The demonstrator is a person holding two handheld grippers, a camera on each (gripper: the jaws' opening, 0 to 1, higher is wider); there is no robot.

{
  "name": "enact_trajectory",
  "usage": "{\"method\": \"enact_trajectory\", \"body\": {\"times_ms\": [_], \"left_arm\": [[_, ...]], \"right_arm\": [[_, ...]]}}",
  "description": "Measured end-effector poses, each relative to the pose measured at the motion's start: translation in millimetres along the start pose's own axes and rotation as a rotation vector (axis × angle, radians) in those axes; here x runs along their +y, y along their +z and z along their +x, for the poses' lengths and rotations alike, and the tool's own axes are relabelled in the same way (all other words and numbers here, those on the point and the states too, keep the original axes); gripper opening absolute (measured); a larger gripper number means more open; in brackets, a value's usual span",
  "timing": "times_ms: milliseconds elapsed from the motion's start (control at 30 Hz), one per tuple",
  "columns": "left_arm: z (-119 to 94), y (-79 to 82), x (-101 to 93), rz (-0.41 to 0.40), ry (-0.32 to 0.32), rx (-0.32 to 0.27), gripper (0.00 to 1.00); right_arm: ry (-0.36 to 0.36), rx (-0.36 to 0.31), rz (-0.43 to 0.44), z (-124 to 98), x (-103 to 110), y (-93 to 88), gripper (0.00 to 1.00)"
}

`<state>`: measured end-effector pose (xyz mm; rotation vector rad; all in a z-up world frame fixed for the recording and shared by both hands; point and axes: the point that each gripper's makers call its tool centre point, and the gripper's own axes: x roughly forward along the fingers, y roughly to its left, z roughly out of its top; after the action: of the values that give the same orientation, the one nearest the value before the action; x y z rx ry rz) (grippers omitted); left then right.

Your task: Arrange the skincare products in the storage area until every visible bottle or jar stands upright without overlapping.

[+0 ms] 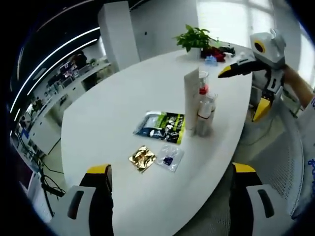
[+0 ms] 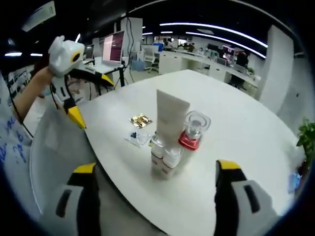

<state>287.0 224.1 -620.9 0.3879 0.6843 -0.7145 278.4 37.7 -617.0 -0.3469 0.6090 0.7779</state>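
A tall white tube (image 1: 191, 98) (image 2: 170, 115) stands upright near the edge of the white oval table (image 1: 113, 98). Tight against it stand two small white bottles (image 1: 203, 115) (image 2: 165, 160) and a clear-lidded jar with a red base (image 1: 203, 88) (image 2: 193, 129). My left gripper (image 1: 171, 168) is open and empty, back from the group; it is also in the right gripper view (image 2: 92, 97), held in a hand beyond the table edge. My right gripper (image 2: 156, 167) is open and empty, facing the bottles; the left gripper view catches it (image 1: 243, 91) off the table's side.
Flat on the table lie a green-black packet (image 1: 161, 126), a gold sachet (image 1: 142, 158) (image 2: 141, 120) and a clear packet (image 1: 170, 158) (image 2: 138, 137). A potted plant (image 1: 194, 37) and red items (image 1: 214, 53) stand at the far end. Office desks with a monitor (image 2: 113, 46) lie beyond.
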Motion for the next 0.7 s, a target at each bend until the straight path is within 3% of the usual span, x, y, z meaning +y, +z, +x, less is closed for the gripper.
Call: {"method": "enact_trajectory", "body": {"times_ms": [700], "left_arm": [[6.5, -1.9, -1.1, -0.021, -0.023, -0.007, 0.97]], "right_arm": [[0.002, 0.002, 0.007, -4.7, 2.5, -1.1, 1.00]]}}
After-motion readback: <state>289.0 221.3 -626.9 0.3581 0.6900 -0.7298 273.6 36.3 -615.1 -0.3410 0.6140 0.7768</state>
